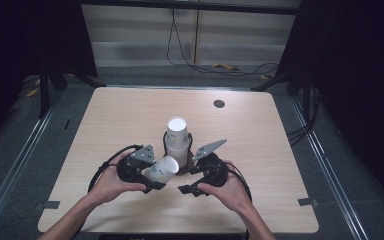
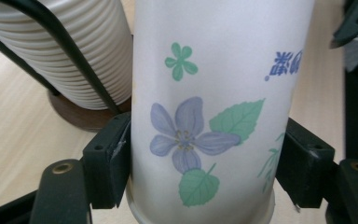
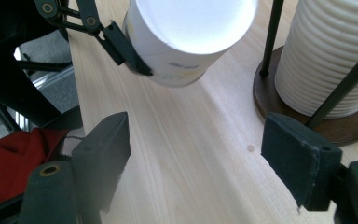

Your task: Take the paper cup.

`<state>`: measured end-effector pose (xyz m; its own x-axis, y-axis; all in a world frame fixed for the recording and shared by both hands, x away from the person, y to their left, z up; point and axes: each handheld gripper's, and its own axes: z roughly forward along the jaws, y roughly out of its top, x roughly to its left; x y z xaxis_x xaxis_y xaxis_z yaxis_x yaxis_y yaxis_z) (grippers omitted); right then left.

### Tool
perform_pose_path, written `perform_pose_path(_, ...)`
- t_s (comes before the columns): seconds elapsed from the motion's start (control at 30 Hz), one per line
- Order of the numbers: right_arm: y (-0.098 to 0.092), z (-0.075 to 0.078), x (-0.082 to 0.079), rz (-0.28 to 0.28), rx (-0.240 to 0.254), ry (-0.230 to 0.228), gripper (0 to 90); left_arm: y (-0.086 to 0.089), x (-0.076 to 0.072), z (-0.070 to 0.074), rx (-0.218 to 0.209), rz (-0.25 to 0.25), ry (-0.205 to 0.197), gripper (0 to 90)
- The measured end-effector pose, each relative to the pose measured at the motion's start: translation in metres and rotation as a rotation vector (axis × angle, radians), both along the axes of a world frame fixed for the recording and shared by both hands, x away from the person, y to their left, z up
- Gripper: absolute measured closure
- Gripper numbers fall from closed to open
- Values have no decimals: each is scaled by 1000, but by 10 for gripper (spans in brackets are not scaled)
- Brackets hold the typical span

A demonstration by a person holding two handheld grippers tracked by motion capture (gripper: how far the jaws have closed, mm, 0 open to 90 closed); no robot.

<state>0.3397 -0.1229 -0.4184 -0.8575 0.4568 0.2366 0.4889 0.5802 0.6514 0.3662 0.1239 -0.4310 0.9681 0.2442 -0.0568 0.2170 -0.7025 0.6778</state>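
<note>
A white paper cup (image 1: pixel 166 165) printed with violet flowers and green leaves (image 2: pixel 200 135) lies tilted on its side, just above the table, between the jaws of my left gripper (image 1: pixel 155 173) (image 2: pixel 205 163). The black pads (image 2: pixel 112 158) press on both sides of it, so that gripper is shut on the cup. A tall stack of white cups (image 1: pixel 177 137) (image 2: pixel 74 51) (image 3: pixel 335 56) stands in a wire holder with a brown round base (image 3: pixel 354 126), just behind the held cup (image 3: pixel 191 32). My right gripper (image 1: pixel 187 179) (image 3: pixel 198 163) stands open over bare wood to the right, with nothing between its jaws.
The light wooden table (image 1: pixel 130 115) has a dark round grommet (image 1: pixel 219 103) near its far edge. Black holder rods (image 3: pixel 272 37) rise beside the stack. A red cloth (image 3: pixel 9 158) shows below the table edge. Cables lie on the floor behind the table.
</note>
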Motion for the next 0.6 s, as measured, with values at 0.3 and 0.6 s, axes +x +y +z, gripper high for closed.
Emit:
perform_pose_path(0.3, 2, -5, -1, 0, -61, 41, 195, -12, -7, -11, 61, -46, -8, 288)
perform_pose_path(0.6, 5, -7, 0, 1, -94, 62, 158, -22, -16, -12, 83, -73, -23, 292)
